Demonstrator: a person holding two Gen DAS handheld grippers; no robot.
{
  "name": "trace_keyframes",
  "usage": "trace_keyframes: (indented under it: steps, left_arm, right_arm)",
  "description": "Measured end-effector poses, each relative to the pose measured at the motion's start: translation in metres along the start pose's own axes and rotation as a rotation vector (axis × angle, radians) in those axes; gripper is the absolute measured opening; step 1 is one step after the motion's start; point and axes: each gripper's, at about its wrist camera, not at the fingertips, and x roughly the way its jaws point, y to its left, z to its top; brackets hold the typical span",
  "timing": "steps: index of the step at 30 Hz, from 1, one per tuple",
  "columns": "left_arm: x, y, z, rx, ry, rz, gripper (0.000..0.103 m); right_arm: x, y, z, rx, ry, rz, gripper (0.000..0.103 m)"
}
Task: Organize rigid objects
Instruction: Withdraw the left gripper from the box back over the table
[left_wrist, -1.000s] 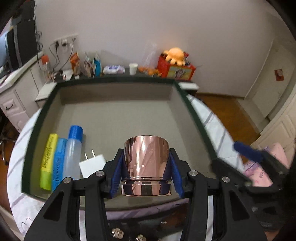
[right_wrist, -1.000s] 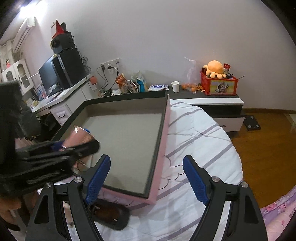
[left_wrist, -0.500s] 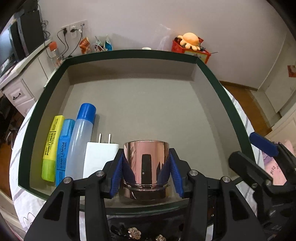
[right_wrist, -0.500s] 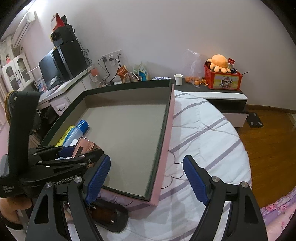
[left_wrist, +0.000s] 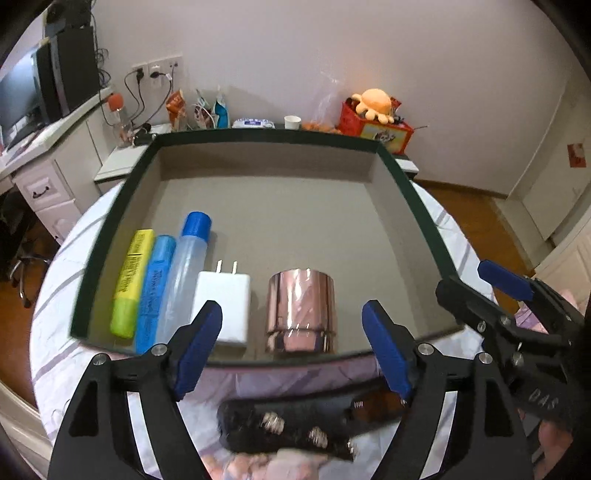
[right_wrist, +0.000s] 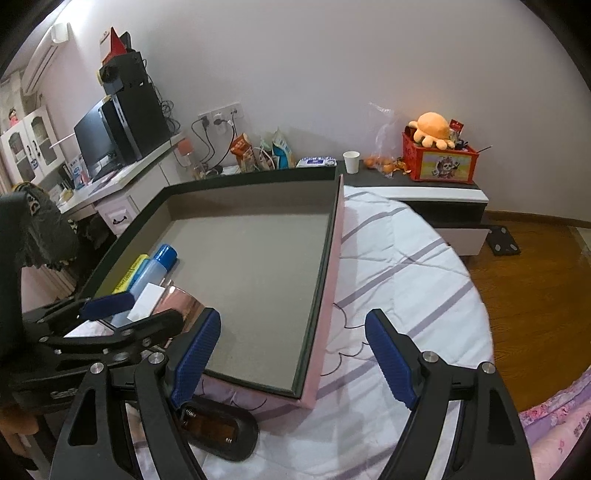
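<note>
**A:** anyone catch what that dark thing (left_wrist: 295, 424) on the bedspread (left_wrist: 66, 295) by the tray's near edge was? Left wrist view had it smeared with blur, and the left gripper's (left_wrist: 291, 350) opening fingers cut across it.

**B:** couldn't tell either. Right wrist view showed a black case with something amber inside (right_wrist: 218, 432), half hidden behind the right gripper's (right_wrist: 291, 354) left finger. In that same view the left gripper (right_wrist: 122, 317) covered the near ends of the white charger (right_wrist: 146, 301) and the rose-gold cup (right_wrist: 184, 302).

**A:** highlighter (left_wrist: 131, 280) print was too blurred to read as well. Both gripper bodies were chopped by the bottom edge.
</note>
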Motion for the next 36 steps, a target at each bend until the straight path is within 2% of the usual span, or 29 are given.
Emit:
trace_keyframes:
  steps: [7,13,17,22,28,36]
  left_arm:
    - [-0.053,0.015,-0.023,-0.01,-0.075,0.03,0.09]
    - [-0.099,0.045,-0.063,-0.043,-0.139,0.065,0.096]
    - [-0.115,0.061,-0.089,-0.07,-0.151,0.084,0.098]
    - [-0.119,0.071,-0.113,-0.068,-0.126,0.094,0.099]
    - [-0.116,0.076,-0.126,-0.062,-0.102,0.107,0.099]
    - [-0.113,0.091,-0.136,-0.085,-0.085,0.111,0.099]
  right_arm:
    - [-0.031,0.012,-0.006,-0.016,-0.028,0.021,0.082]
    - [-0.053,0.031,-0.023,-0.056,-0.025,0.022,0.082]
    - [-0.058,0.04,-0.037,-0.077,-0.005,0.009,0.082]
    - [-0.055,0.054,-0.058,-0.112,0.041,0.012,0.082]
    - [-0.045,0.082,-0.078,-0.149,0.086,0.026,0.082]
    - [-0.028,0.115,-0.078,-0.16,0.087,0.054,0.082]
